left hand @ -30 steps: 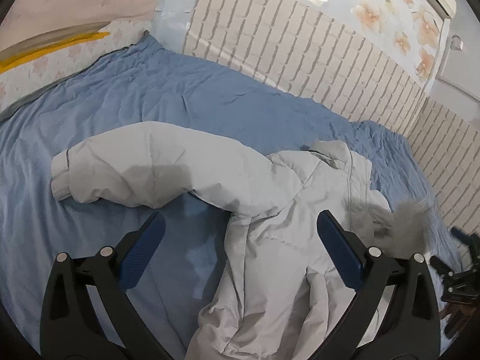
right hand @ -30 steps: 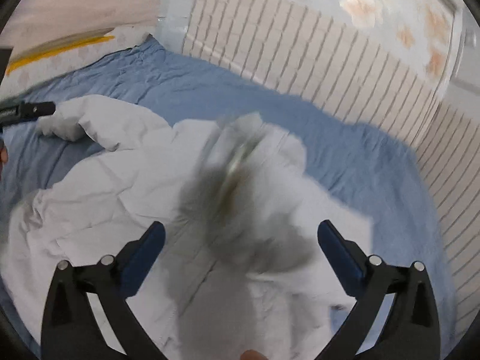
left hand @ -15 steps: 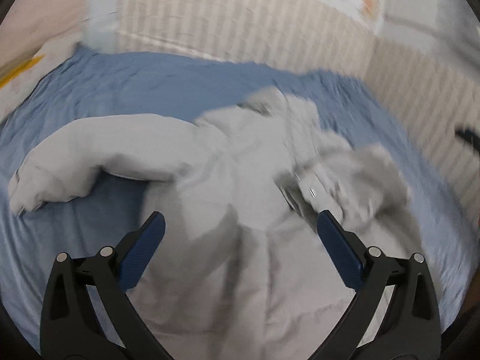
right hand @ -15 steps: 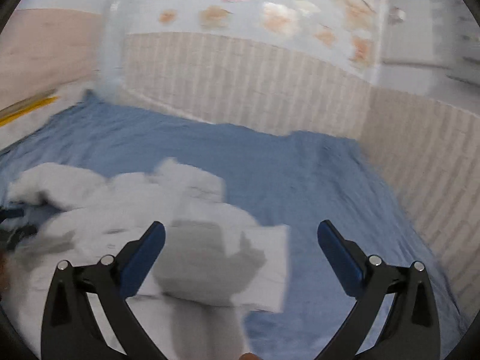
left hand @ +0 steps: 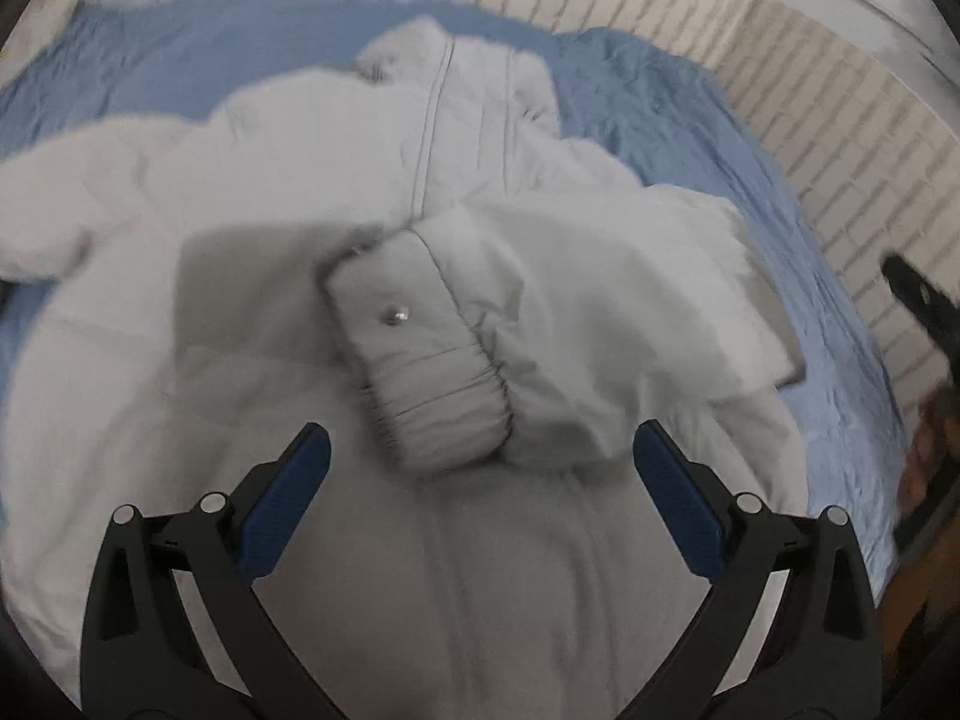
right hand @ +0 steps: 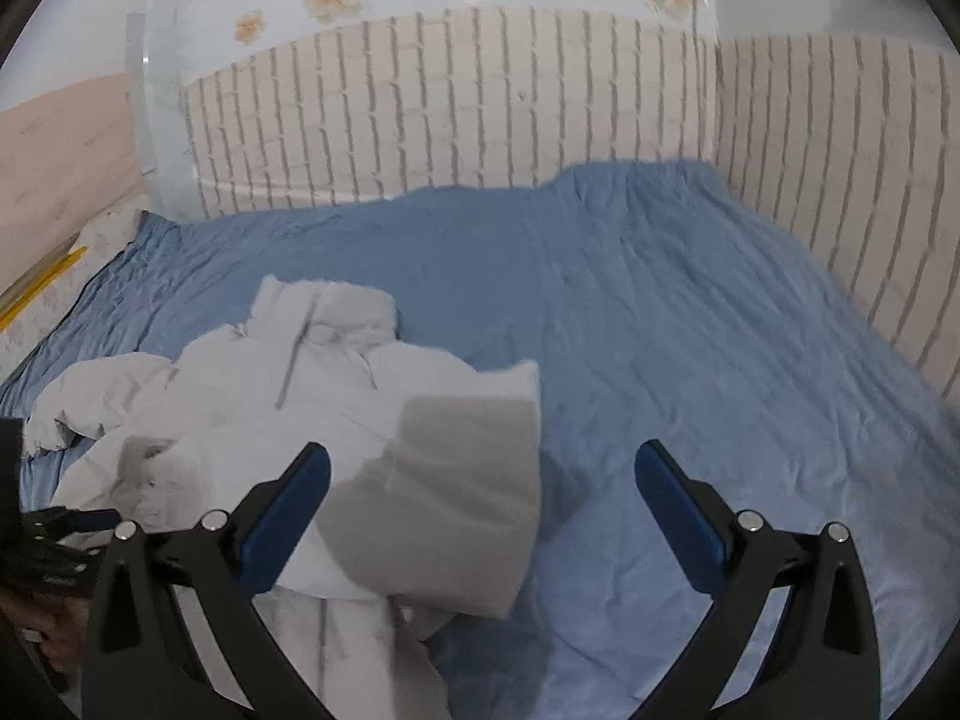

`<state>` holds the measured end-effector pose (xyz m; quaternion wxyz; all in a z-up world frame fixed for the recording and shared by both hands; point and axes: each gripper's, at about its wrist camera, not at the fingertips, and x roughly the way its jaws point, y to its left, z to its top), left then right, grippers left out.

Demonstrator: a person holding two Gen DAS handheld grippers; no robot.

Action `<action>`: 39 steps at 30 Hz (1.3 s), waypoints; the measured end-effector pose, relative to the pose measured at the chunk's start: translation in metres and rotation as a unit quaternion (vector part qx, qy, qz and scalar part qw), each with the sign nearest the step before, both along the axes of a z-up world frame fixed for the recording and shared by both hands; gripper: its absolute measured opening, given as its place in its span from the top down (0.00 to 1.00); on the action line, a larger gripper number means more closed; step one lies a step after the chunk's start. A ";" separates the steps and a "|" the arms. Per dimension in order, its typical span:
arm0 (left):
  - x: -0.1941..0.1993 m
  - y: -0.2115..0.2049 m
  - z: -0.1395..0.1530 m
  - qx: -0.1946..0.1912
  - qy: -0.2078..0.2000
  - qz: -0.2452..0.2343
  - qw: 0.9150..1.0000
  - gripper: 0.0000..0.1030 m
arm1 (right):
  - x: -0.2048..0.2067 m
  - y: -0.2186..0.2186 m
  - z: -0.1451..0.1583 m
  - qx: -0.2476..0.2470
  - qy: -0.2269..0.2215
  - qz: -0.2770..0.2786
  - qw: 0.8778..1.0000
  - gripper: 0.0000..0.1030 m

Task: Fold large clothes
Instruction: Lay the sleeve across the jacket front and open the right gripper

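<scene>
A pale grey padded jacket lies front up on a blue bed sheet. Its right sleeve is folded across the chest, and the elastic cuff with a snap button rests near the zip. The other sleeve stretches out to the left. My left gripper hangs open just above the jacket's lower front, holding nothing. In the right wrist view the jacket lies at lower left, with the folded sleeve under my open, empty right gripper, which hovers over the jacket's edge and the sheet.
Brick-pattern wall panels border the bed at the back and right. A strip of floral mattress shows at the left. The other gripper and a hand show at the right wrist view's left edge; the right gripper shows at the left view's right edge.
The right sleeve was swung over and dropped across the jacket's chest. The right gripper pulled back to the right, and the left gripper moved from beside the jacket to above its front.
</scene>
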<state>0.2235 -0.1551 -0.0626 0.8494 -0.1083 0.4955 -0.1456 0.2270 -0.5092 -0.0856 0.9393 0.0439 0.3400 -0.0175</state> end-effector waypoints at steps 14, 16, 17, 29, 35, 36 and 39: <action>0.074 0.042 0.024 0.049 -0.042 0.069 0.996 0.62 | 0.012 -0.054 -0.056 0.096 0.068 -0.056 0.992 0.02; 0.084 0.073 0.046 0.100 -0.070 0.087 0.989 0.62 | 0.015 -0.050 -0.057 0.090 0.067 -0.053 0.992 0.02; 0.088 0.082 0.051 0.121 -0.074 0.087 0.986 0.61 | 0.017 -0.047 -0.057 0.085 0.067 -0.053 0.993 0.02; 0.094 0.114 0.010 0.190 -0.040 0.095 0.976 0.13 | 0.067 0.034 -0.095 0.020 0.119 -0.015 0.993 0.02; 0.086 0.124 0.034 0.129 -0.097 0.130 0.978 0.06 | 0.069 0.040 -0.135 -0.033 0.191 -0.025 0.981 0.02; 0.089 0.120 0.034 0.123 -0.094 0.115 0.981 0.06 | 0.069 0.040 -0.139 -0.034 0.197 -0.025 0.980 0.02; 0.099 0.098 0.014 0.163 -0.061 0.072 0.982 0.05 | 0.067 0.044 -0.142 -0.049 0.199 -0.027 0.978 0.02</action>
